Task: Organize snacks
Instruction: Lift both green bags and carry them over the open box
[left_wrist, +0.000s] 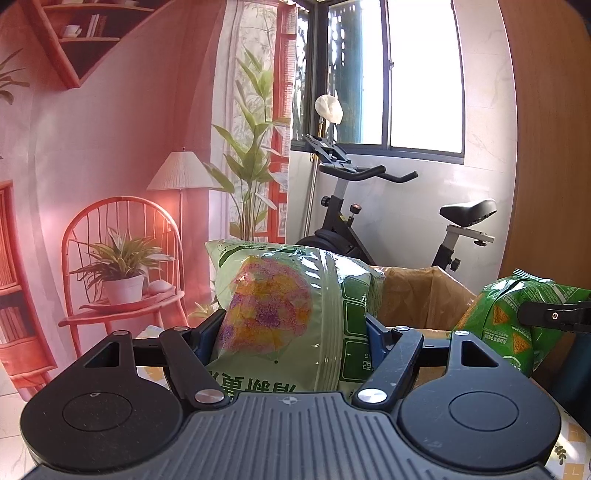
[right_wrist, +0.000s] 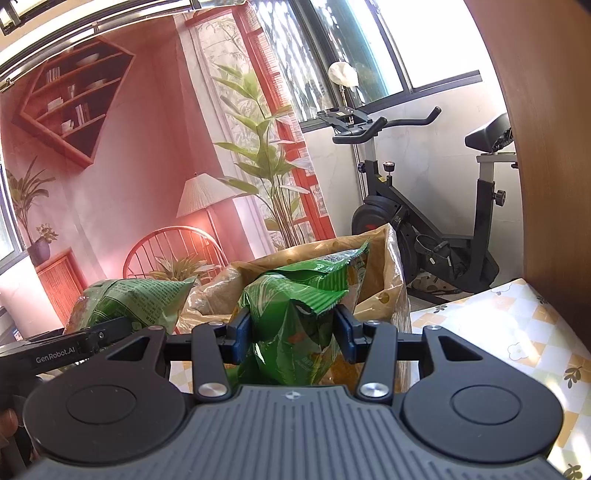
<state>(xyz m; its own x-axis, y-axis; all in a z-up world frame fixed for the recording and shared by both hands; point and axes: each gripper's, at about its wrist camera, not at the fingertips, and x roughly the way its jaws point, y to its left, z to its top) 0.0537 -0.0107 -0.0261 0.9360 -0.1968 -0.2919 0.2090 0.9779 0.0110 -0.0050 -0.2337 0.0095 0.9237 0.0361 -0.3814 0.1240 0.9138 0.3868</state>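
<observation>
**Two snack bags held up by the paper bag**

Left wrist view: The left gripper (left_wrist: 291, 332) has its jaws set wide, and they press on both sides of a puffy pale bag (left_wrist: 280, 310). The blue pads (left_wrist: 208, 338) touch its sides, so the bag is held. It is up in the air, in front of the brown paper bag (left_wrist: 417, 295). Far to the right, the dark green bag (left_wrist: 506, 325) shows with the other gripper's arm beside it. To do this step well, the person should probably keep the squeeze soft but firm. The pale bag is full of air and slippery, so it could slide out or pop if pinched too hard. It looks best to carry it over the open top of the paper bag and lower it straight in.

Right wrist view: The right gripper (right_wrist: 291, 332) has its jaws closer together, and they grip the crinkly green bag (right_wrist: 295, 314) near its crimped end. The bag hangs just in front of the paper bag (right_wrist: 388, 295), whose mouth stands open behind it. The pale bag (right_wrist: 129, 299) is to the left, with the left gripper (right_wrist: 74, 350) under it. The checked tablecloth (right_wrist: 517, 332) lies to the right. The paper bag's walls look soft and floppy. A good plan would be to put one snack in at a time, so the two grippers do not bump and the walls do not fold in.
</observation>
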